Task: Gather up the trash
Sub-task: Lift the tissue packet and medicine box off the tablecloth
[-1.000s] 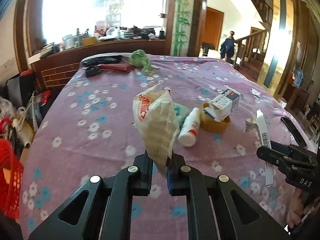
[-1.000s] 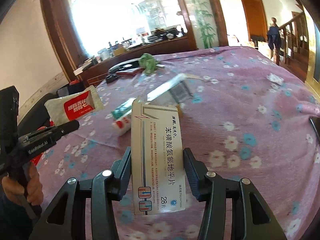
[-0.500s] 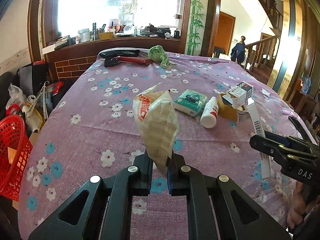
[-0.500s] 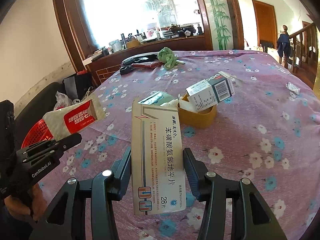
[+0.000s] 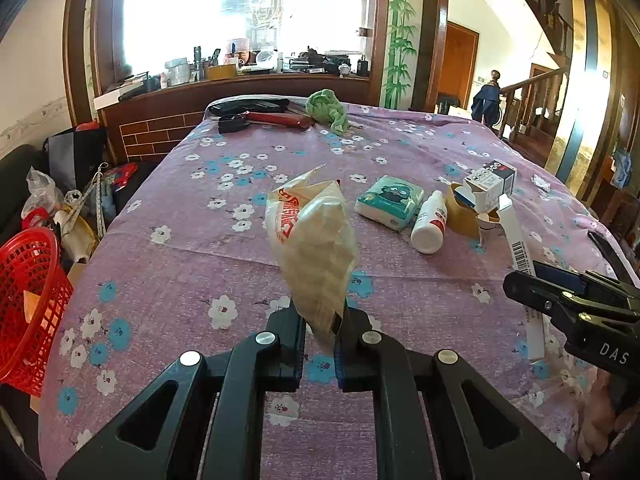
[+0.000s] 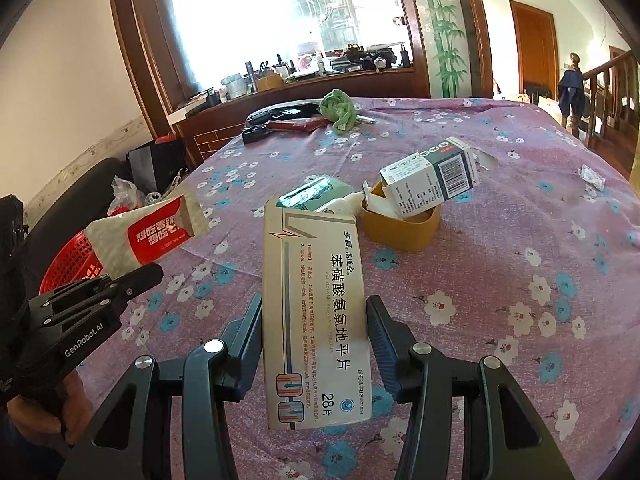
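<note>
A worktop [image 5: 400, 292] draped in a purple cloth printed with white and blue flowers fills both views, set in a room with dark wood framing, a bright window above a cluttered ledge at 12 o'clock, bamboo painted on the wall, and a wooden staircase at 2 o'clock. Off the worktop's edge at 9 o'clock sits a red mesh basket [image 5: 28, 304] among bags on the floor. The left gripper [image 5: 322, 326] has its jaws drawn narrow, pinching the lower corner of a crumpled cream snack bag [image 5: 312, 248] with red lettering, which stands up above the cloth. On the cloth toward 1 o'clock lie a teal tissue pack [image 5: 390, 200], a white bottle [image 5: 430, 222] on its side with a red label, and a tan roll of tape [image 6: 400, 228] with a small white and dark carton [image 6: 430, 178] leaning in it. A green cloth [image 5: 328, 110] sits at the far end near 12 o'clock. The right gripper [image 6: 316, 332] is half spread and clamped on a flat white medicine box [image 6: 314, 312] printed with Chinese characters, held upright above the worktop
</note>
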The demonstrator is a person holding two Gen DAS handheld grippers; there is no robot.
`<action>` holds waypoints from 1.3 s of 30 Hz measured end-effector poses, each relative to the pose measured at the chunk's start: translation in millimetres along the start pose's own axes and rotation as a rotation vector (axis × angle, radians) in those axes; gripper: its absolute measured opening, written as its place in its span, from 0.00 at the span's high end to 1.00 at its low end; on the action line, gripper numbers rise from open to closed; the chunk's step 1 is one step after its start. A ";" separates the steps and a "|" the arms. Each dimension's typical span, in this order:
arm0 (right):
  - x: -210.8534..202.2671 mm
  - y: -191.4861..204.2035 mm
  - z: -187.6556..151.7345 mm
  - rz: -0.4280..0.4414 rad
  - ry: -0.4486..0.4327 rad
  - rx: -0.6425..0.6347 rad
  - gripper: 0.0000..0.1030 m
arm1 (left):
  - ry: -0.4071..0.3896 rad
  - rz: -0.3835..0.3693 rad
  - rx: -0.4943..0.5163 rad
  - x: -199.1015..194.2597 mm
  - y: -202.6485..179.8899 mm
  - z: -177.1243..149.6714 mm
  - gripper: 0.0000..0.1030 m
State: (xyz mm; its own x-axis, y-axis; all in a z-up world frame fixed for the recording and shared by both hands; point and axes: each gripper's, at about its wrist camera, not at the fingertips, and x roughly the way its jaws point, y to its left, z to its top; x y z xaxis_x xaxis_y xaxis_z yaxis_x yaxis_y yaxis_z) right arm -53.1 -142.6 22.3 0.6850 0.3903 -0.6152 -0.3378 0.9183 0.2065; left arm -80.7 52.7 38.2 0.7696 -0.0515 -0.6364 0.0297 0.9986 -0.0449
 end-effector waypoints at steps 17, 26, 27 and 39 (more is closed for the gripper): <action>-1.2 3.7 -2.6 0.003 -0.005 -0.019 0.48 | 0.005 0.005 0.003 1.4 -1.1 -0.9 0.90; -1.6 4.4 -2.4 0.003 -0.006 -0.020 0.48 | 0.004 0.007 0.004 1.2 -1.0 -0.9 0.90; -1.3 4.3 -2.3 0.004 -0.005 -0.020 0.48 | 0.004 0.008 0.005 1.2 -1.0 -0.9 0.90; 1.3 4.8 -1.9 -0.003 0.013 -0.024 0.48 | -0.006 0.020 0.000 -5.8 3.3 -0.7 0.90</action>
State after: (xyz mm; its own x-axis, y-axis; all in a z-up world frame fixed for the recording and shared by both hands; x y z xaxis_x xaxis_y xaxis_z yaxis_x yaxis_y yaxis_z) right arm -55.1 -137.8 21.1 0.6776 0.3867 -0.6255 -0.3511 0.9175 0.1868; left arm -85.5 56.2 41.2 0.7741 -0.0310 -0.6323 0.0141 0.9994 -0.0317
